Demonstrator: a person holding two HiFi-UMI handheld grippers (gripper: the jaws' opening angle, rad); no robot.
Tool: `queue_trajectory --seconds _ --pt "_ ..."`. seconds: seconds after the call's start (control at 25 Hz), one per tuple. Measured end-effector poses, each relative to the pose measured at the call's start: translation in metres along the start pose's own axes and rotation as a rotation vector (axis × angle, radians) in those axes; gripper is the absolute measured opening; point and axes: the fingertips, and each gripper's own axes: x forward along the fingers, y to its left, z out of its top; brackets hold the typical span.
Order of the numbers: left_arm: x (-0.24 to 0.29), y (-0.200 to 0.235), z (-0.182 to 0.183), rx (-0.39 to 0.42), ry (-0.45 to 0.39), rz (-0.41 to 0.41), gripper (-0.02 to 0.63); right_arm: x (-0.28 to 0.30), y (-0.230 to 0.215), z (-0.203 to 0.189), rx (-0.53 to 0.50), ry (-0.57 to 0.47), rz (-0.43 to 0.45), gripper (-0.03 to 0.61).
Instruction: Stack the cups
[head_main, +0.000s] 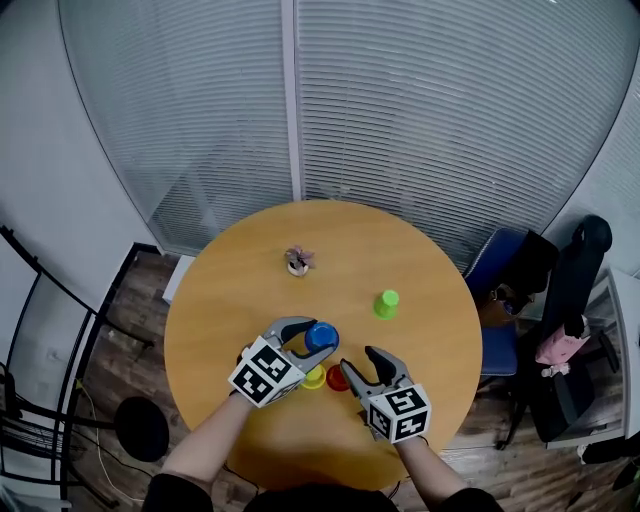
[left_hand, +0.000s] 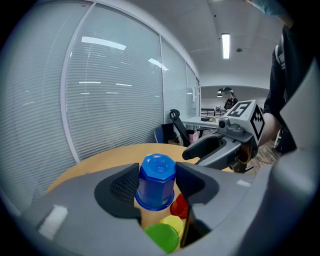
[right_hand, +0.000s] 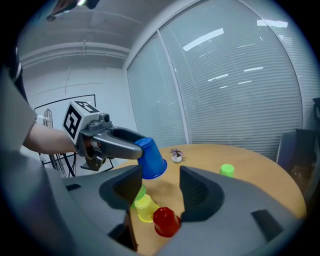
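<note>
Near the bench's (head_main: 250, 290) six o'clock edge, the left tongs (head_main: 316, 340) clamp an upside-down blue cup (head_main: 321, 336) in the air, beside the yellow cup (head_main: 314, 377) and red cup (head_main: 338, 378). At its four o'clock, the right tongs (head_main: 358, 362) gape empty.

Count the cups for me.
5. Blue cup held in the left gripper; near green cup, yellow cup and red cup clustered beneath it; far green cup stands apart. Others could be nested.

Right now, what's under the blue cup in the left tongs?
The blue cup hangs mouth-down in the left tongs, clear of the table. Below it stand a red cup, yellow cup and green cup, all inverted. Tongs cover the green cup's lower part.
</note>
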Motion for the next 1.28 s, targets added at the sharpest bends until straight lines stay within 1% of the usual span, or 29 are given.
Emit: queue_trajectory --seconds 0.16,0.32,0.48,0.8,1.04,1.28 --pt "-0.008 -0.022 0.006 -0.005 -0.018 0.073 0.233 -0.011 -0.003 -0.003 -0.001 0.002 0.01 0.216" --pt "-0.011 -0.039 0.0 -0.082 -0.047 0.159 0.233 -0.018 -0.001 -0.007 -0.009 0.009 0.038 0.216" --pt "-0.012 -0.052 -0.012 -0.13 -0.044 0.266 0.233 -0.023 -0.003 -0.015 -0.014 0.024 0.062 0.216" --pt "-0.003 -0.064 -0.042 -0.265 -0.042 0.435 0.233 -0.026 -0.012 -0.024 -0.027 0.054 0.112 0.216" --pt "0.011 -0.063 -0.059 -0.329 -0.028 0.501 0.233 -0.022 -0.019 -0.028 -0.034 0.074 0.146 0.216" --pt "0.016 -0.052 -0.065 -0.347 -0.009 0.541 0.233 -0.014 -0.024 -0.029 -0.038 0.085 0.173 0.216"
